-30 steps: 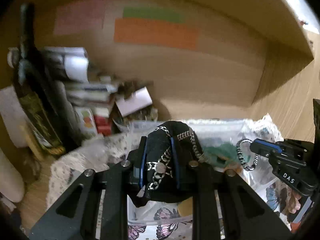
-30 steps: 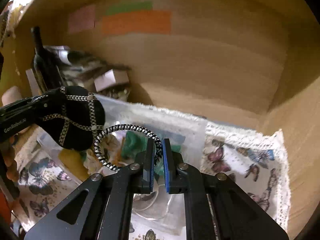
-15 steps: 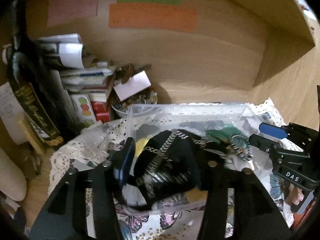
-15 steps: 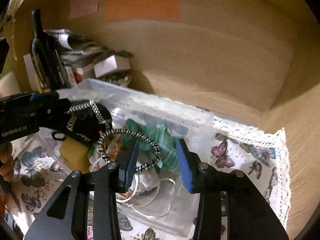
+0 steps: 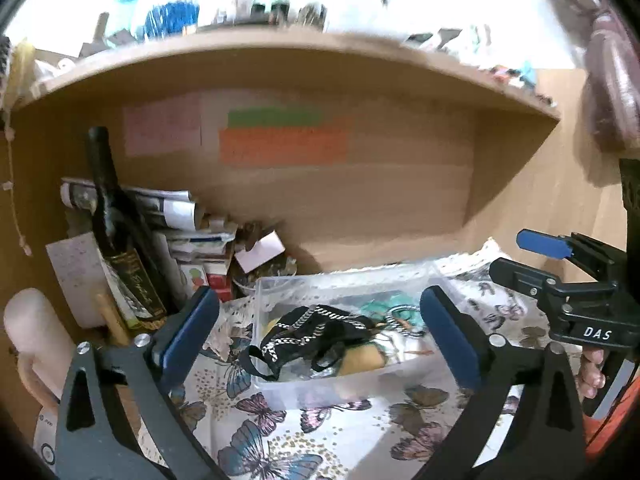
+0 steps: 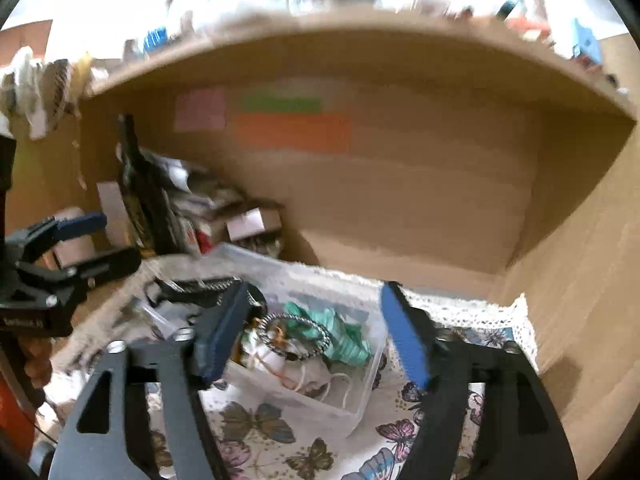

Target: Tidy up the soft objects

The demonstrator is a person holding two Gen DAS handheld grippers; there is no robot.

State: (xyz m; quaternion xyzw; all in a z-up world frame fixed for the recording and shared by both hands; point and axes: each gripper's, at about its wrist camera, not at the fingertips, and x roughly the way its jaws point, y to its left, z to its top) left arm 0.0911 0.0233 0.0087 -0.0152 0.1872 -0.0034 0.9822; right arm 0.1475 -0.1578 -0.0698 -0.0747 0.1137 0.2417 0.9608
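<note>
At the left edge of the butterfly cloth point(image 5: 288, 432) we see a dark bottle point(image 5: 120, 248) leaning among stacked papers point(image 5: 176, 216). Our left gripper point(image 5: 320, 332) hangs with its tongs spread wide, holding nothing. In the middle of the cloth stands the clear box point(image 5: 320, 388), with the black chain-trimmed fabric point(image 5: 308, 336), the green cloth point(image 6: 340, 332) and the striped hair tie point(image 6: 296, 336) inside. Our right gripper point(image 6: 316, 336) is also wide apart and empty.
</note>
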